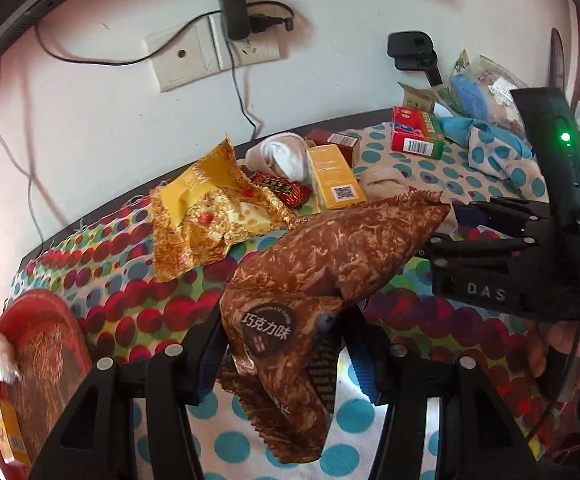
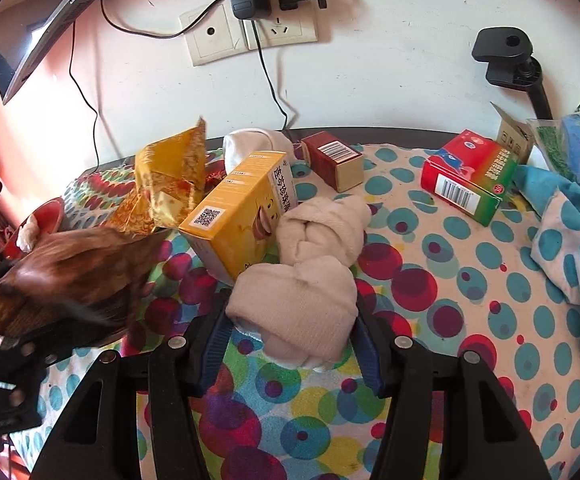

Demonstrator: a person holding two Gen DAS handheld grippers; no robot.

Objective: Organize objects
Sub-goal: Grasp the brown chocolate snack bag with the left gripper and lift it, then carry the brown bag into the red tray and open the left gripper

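Left gripper [image 1: 281, 344] clamps the brown marbled chocolate snack packet [image 1: 310, 280], lifted off the polka-dot cloth [image 1: 137, 304]. The packet's long axis runs up-right from the fingers. The red tray [image 1: 37, 344] lies low-left, on the left hand's side: likely drop spot. Right gripper [image 2: 290, 324] pinches the beige rolled sock [image 2: 294, 300], with the yellow carton [image 2: 233, 216] just behind.

Sock roll [image 2: 294, 312] before carton [image 2: 241, 208]; wrapper [image 2: 169, 176] left.
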